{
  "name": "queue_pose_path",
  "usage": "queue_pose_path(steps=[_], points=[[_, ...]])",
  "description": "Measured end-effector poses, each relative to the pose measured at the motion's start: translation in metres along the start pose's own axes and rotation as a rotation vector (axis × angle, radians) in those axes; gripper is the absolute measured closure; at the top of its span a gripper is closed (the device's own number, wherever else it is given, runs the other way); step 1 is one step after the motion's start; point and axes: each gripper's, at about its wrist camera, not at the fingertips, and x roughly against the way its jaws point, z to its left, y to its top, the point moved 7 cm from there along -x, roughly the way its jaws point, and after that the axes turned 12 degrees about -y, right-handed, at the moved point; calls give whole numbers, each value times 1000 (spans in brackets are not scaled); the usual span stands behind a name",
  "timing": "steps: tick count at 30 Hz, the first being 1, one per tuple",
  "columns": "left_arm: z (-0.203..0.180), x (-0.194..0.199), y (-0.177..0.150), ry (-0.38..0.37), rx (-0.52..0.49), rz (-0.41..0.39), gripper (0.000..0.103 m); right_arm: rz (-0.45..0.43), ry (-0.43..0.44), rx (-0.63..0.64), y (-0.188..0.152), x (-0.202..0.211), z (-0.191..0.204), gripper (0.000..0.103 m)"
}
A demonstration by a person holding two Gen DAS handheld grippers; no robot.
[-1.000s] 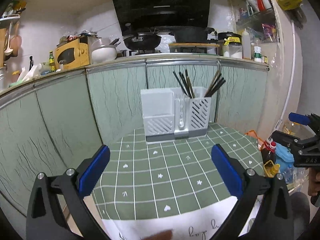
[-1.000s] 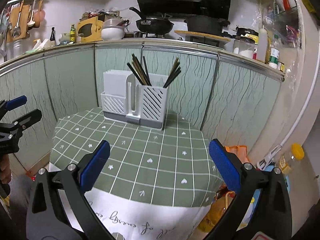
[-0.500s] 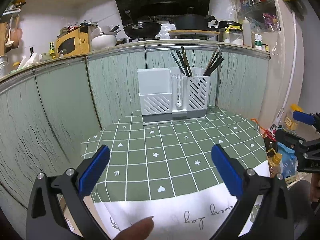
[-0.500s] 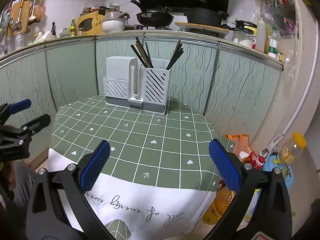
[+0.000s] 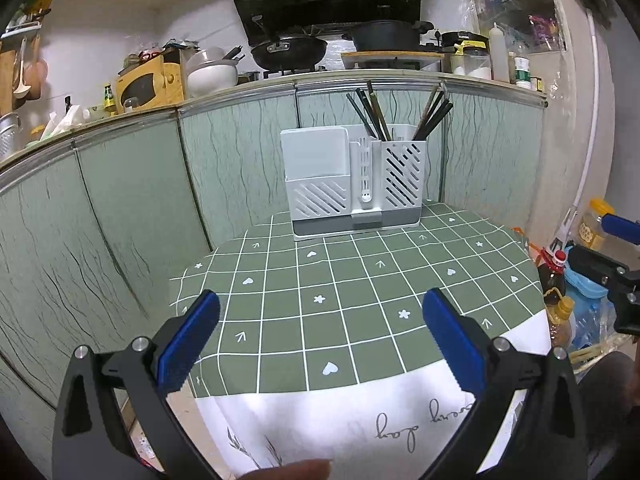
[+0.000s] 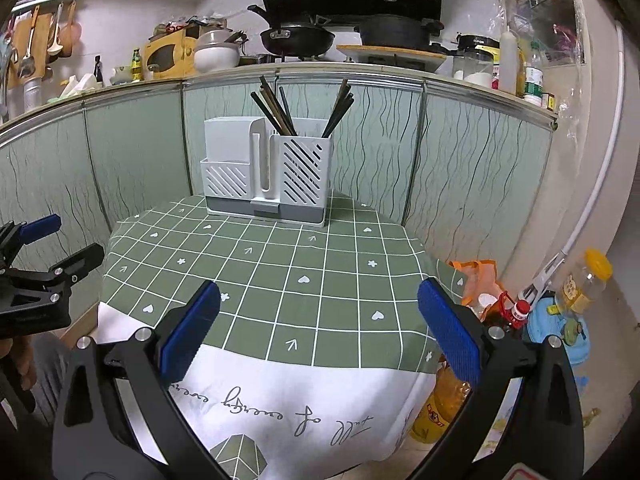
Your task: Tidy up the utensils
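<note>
Left wrist view: dark chopsticks stand tilted in the right compartment of a white holder at the desk's far edge. Left tongs and right tongs hang spread and empty over the near edge, well apart from it.

Black grippers, blue ribbed jaws, silver screws.
</note>
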Motion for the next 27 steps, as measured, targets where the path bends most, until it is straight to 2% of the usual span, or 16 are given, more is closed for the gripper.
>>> queue_pose_path(steps=[27], points=[[13,8,4,-24,8,-17,5,-10,-14,12,2,11,-5,8]])
